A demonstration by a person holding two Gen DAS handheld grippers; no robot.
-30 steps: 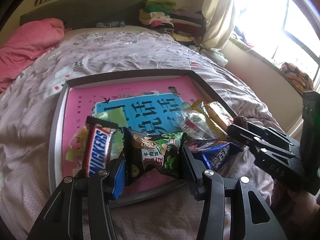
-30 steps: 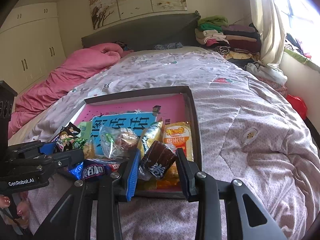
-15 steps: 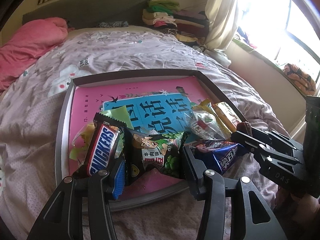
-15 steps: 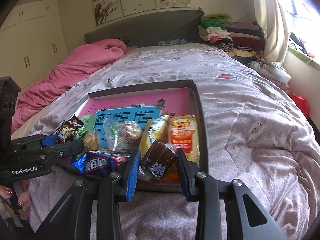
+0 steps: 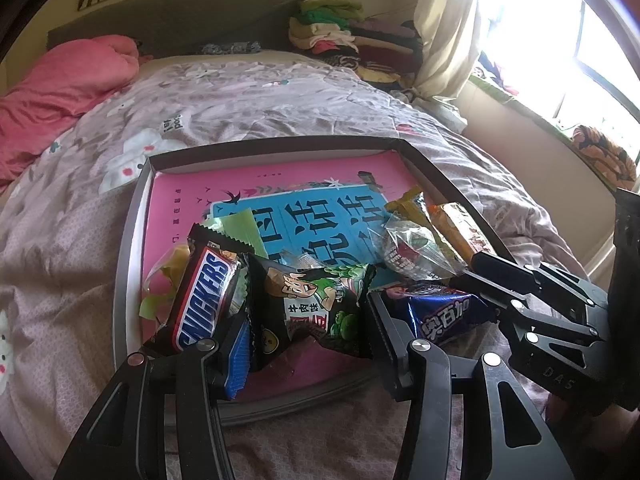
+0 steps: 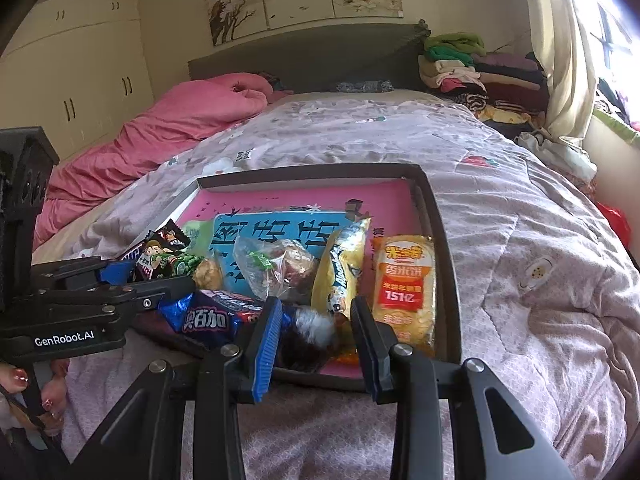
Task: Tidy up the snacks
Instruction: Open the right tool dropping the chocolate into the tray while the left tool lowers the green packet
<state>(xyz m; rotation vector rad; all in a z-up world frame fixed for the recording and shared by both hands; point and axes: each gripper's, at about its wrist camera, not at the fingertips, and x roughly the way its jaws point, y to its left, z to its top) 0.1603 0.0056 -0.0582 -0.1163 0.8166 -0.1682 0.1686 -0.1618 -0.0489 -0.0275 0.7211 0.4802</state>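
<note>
A dark-rimmed tray (image 5: 132,216) (image 6: 444,240) with a pink bottom lies on the bed and holds several snacks. My left gripper (image 5: 308,320) is shut on a black-and-green snack packet (image 5: 316,308), held over the tray's near edge beside a Snickers bar (image 5: 204,304). My right gripper (image 6: 314,328) has its jaws apart; a dark brown packet (image 6: 304,340) lies blurred between them at the tray's near edge. A blue packet (image 6: 212,316) (image 5: 440,312), a clear bag (image 6: 276,264), a yellow packet (image 6: 344,268) and an orange rice-cracker pack (image 6: 404,284) lie in the tray.
The tray sits on a lilac quilt (image 6: 520,264). A pink duvet (image 6: 168,136) lies far left. Folded clothes (image 6: 472,68) are stacked by the headboard. A curtain and window (image 5: 540,28) are at the right.
My right gripper has opened and the dark brown packet has dropped from its hold to the tray's near edge. My left gripper has held the green packet, moving slightly closer over the tray.
</note>
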